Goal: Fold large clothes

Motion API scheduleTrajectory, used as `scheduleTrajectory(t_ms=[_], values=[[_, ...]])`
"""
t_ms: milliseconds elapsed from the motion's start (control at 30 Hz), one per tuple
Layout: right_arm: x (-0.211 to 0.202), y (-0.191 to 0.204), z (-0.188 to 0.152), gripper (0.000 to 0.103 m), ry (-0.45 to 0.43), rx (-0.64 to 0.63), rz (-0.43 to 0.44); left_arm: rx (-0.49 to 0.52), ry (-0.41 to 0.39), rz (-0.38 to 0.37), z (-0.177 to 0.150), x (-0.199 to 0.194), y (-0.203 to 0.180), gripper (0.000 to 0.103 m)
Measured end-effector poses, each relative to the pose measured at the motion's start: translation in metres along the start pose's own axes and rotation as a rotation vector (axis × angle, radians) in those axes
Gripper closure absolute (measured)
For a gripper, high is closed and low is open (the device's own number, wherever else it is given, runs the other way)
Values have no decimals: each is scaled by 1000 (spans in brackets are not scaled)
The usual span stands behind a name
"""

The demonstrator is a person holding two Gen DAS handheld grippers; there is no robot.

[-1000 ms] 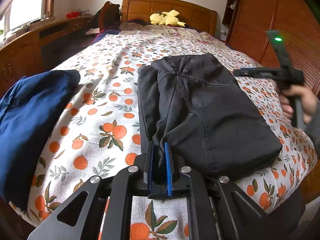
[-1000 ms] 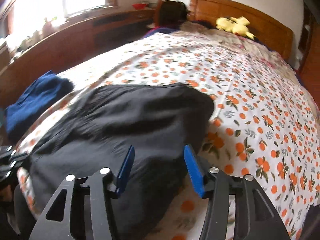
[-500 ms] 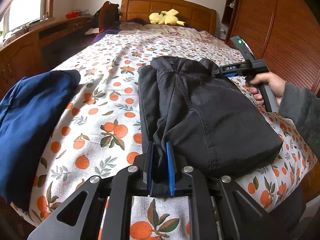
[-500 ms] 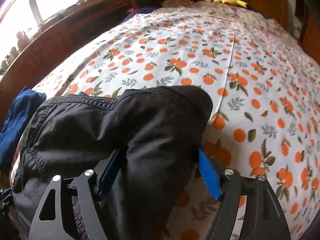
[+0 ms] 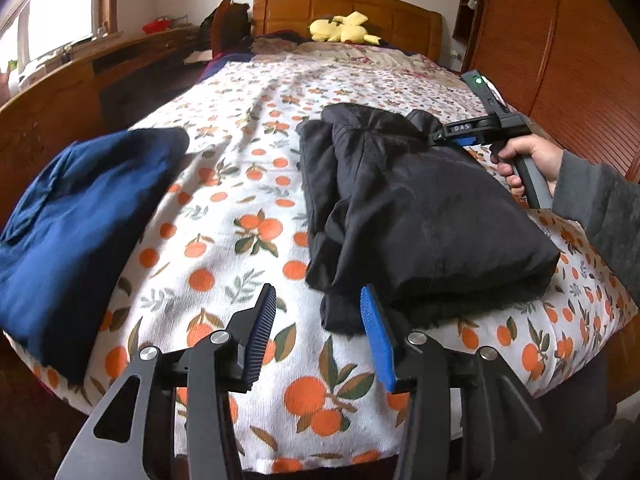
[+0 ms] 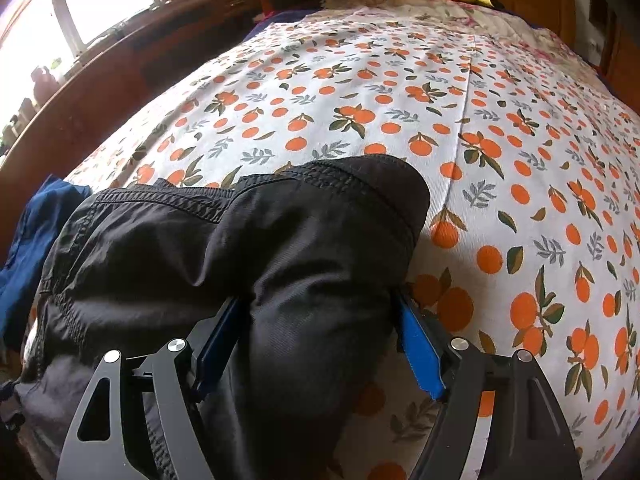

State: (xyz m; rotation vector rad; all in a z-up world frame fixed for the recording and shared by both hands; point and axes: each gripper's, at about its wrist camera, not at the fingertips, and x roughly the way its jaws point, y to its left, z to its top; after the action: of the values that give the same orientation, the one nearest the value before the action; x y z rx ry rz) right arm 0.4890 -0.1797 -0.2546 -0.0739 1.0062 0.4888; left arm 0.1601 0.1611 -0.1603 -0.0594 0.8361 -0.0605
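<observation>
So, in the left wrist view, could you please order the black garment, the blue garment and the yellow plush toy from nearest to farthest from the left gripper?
1. Black garment: just ahead, right of the open left gripper, beside its right finger.
2. Blue garment: off to the left.
3. Yellow plush toy: far end, by the headboard.

Left hand-held gripper (image 5: 318, 320) agape, right hand-held gripper (image 6: 320, 340) spread (wide)
</observation>
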Motion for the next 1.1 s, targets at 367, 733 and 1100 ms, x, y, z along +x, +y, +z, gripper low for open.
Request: scheduleTrajectory(t_ms=[367,733,1100], values=[[4,-2,-3,30,5,11,6,-50,69,-73,-7,32,-6,56],[12,-7,-6,28,25,73,53,-53,65,-61,-9,36,-11,52],[-17,-3,-7,72,-20,67,48,-85,27,-89,-5,31,-5,92]])
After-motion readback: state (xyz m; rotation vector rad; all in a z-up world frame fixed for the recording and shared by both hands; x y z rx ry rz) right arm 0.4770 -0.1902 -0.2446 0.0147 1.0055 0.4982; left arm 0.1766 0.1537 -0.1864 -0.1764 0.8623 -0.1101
